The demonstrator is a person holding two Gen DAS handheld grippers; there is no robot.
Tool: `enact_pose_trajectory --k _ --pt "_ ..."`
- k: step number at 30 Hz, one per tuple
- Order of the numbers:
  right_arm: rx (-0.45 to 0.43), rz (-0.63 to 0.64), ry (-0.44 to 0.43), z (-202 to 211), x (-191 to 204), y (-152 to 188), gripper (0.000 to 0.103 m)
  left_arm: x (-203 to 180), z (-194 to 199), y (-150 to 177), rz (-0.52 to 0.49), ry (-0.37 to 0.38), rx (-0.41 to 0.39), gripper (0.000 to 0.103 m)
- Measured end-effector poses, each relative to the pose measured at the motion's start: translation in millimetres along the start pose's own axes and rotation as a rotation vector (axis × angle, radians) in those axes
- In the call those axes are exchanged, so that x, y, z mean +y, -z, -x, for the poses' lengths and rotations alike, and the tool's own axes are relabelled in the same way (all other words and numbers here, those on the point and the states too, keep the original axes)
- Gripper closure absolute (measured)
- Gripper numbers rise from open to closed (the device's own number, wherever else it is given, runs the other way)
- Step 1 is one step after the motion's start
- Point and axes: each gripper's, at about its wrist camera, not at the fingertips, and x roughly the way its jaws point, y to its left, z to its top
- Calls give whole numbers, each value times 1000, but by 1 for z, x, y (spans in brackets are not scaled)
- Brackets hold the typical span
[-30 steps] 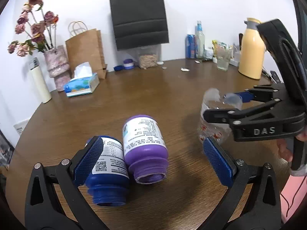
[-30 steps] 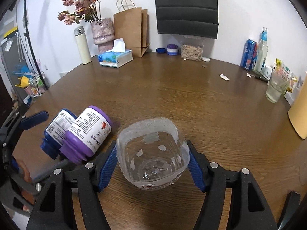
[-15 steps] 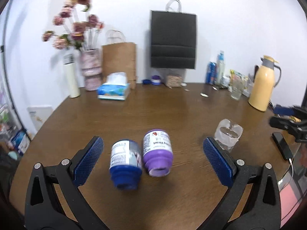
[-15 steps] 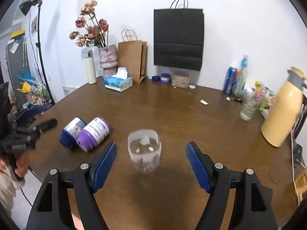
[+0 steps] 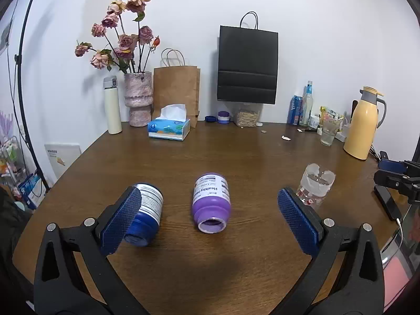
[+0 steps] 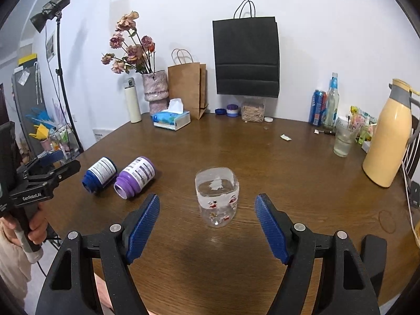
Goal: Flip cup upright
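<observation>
Clear plastic cup (image 6: 216, 199) is standing upright, mouth up, on the bench (image 6: 275, 168), untouched. Right gripper (image 6: 207, 227) and left gripper (image 5: 210, 220) are both hovering spread, holding nothing.

The cup (image 6: 216, 197) is clear with small red prints. 1 bottle (image 5: 211, 202) is purple, 1 bottle (image 5: 145, 216) is dark blue. The table (image 5: 236, 152) is brown wood.
</observation>
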Motion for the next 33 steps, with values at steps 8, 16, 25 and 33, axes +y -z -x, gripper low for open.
enact_pose_trajectory --k 8,16,25,33 --pt "-133 1 36 49 19 49 23 10 85 48 42 -49 -144 0" --pt "-308 -52 99 128 67 147 18 -19 169 136 39 -28 -216 0" --pt "-321 -20 85 143 89 169 18 -39 181 139 -75 -14 -265 0" --pt "-310 -19 80 140 91 170 18 -39 184 141 -80 -6 -271 0"
